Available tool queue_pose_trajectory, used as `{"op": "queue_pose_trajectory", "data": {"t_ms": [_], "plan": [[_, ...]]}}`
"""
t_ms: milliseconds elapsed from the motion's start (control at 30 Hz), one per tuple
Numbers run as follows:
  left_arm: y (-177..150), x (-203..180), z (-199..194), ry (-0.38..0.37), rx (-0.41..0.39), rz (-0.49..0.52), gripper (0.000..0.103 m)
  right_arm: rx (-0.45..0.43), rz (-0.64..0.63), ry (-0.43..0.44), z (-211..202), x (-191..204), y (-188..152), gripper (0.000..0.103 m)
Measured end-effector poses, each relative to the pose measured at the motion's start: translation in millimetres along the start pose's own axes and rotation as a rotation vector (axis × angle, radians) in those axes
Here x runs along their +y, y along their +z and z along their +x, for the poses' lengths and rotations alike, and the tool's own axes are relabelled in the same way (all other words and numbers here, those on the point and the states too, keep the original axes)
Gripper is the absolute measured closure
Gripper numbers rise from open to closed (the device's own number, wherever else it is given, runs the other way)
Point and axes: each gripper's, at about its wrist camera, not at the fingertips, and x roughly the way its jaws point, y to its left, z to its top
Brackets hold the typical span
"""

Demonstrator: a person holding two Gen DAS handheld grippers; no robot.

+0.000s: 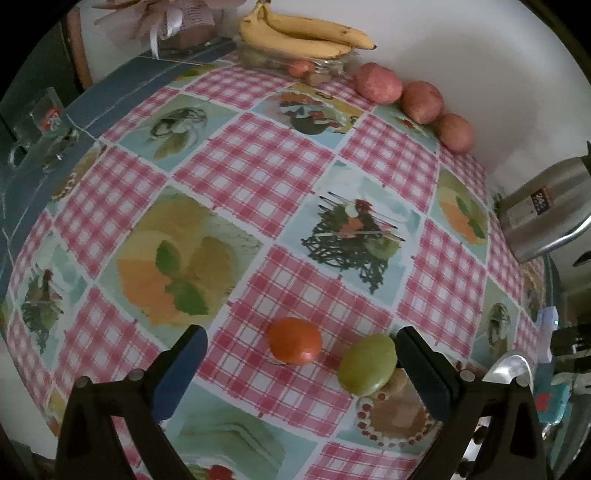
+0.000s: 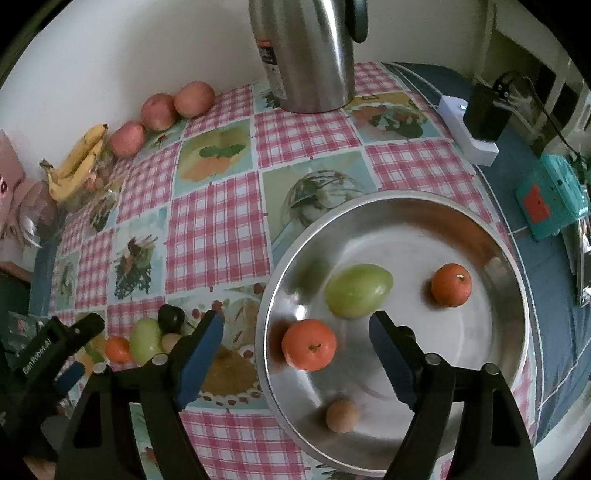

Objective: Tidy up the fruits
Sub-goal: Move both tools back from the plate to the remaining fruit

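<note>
In the left wrist view my left gripper (image 1: 301, 365) is open and empty, just above an orange tangerine (image 1: 294, 340) and a green fruit (image 1: 367, 363) on the checked tablecloth, with a small tan fruit (image 1: 396, 381) beside the right finger. In the right wrist view my right gripper (image 2: 295, 350) is open and empty over the rim of a steel bowl (image 2: 491, 236). The bowl holds a green fruit (image 2: 357, 290), two tangerines (image 2: 309, 344) (image 2: 451, 284) and a small tan fruit (image 2: 341, 415). The left gripper (image 2: 79, 347) shows at lower left by a small fruit cluster (image 2: 146, 341).
Three red apples (image 1: 421, 101) and a banana bunch (image 1: 306, 35) lie along the wall at the back. A steel thermos (image 2: 306, 51) stands behind the bowl. A white power strip (image 2: 469, 136) and a teal box (image 2: 550, 195) sit at the right on blue cloth.
</note>
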Motion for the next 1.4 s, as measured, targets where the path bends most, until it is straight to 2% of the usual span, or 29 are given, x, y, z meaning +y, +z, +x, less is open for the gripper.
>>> {"op": "queue_pose_trajectory", "data": {"t_ms": [33, 100, 433, 700, 967, 1167, 1400], "plan": [[0, 1, 0, -0.004, 0.000, -0.005, 0.000, 0.000, -0.011, -0.012, 1, 1, 0, 0.001], [0, 1, 0, -0.010, 0.004, -0.009, 0.000, -0.001, -0.031, -0.029, 1, 4, 0, 0.001], [1, 1, 1, -0.006, 0.016, -0.009, 0.000, -0.010, -0.041, 0.006, 2, 11, -1, 0.001], [5, 10, -3, 0.002, 0.008, -0.037, 0.000, 0.007, -0.061, 0.002, 7, 18, -3, 0.001], [15, 9, -19, 0.063, -0.072, 0.055, 0.000, -0.016, -0.045, 0.015, 2, 24, -3, 0.001], [16, 7, -22, 0.037, -0.066, 0.082, 0.000, -0.021, -0.065, -0.022, 3, 34, -4, 0.001], [18, 5, -21, 0.013, -0.051, 0.107, 0.000, -0.036, -0.084, -0.018, 0, 49, -6, 0.001]]}}
